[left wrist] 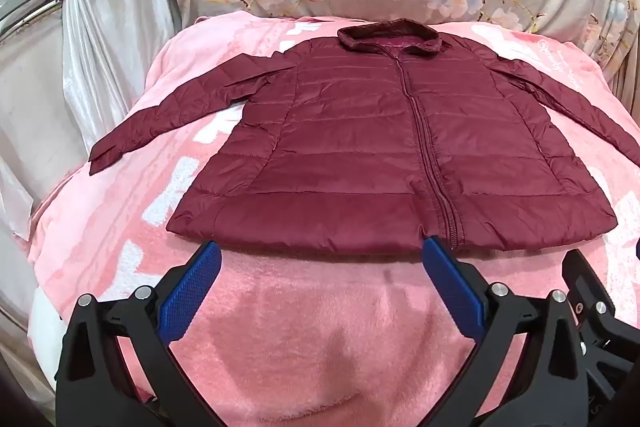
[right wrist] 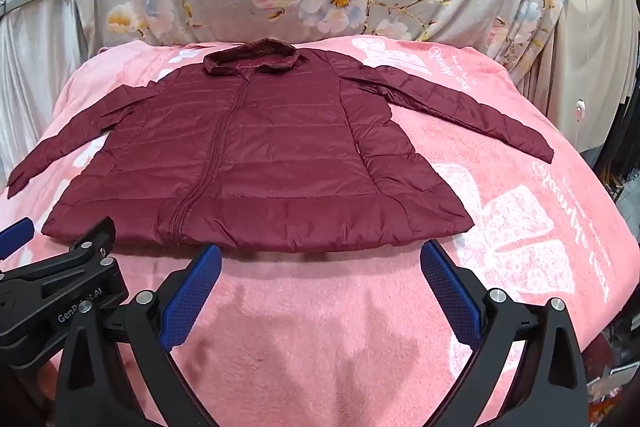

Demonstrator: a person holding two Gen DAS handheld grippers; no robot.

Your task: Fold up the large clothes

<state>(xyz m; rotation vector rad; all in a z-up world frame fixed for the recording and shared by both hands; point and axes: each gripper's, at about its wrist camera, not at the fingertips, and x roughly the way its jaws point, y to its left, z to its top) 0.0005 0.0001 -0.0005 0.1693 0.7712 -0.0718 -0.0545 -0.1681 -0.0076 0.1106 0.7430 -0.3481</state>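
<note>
Maroon quilted zip-front puffer jacket (left wrist: 376, 147) spread flat, front up, on pink fleece blanket (left wrist: 304, 327). Left gripper (left wrist: 322, 267) and right gripper (right wrist: 321, 267) wide, empty, near hem. Folding not begun; next: probably take a sleeve inward.

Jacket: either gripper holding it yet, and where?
Nothing held. Left gripper and right gripper are both open, short of the jacket hem.

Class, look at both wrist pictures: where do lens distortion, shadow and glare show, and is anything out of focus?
Left wrist view: fisheye bends the blanket edges and darkens the corners; a soft shadow lies between the left gripper fingers; the jacket is sharp, with mild sheen. Right wrist view: same curved edges, shadow below the right gripper; no strong glare, slight softness at the rim.
</note>
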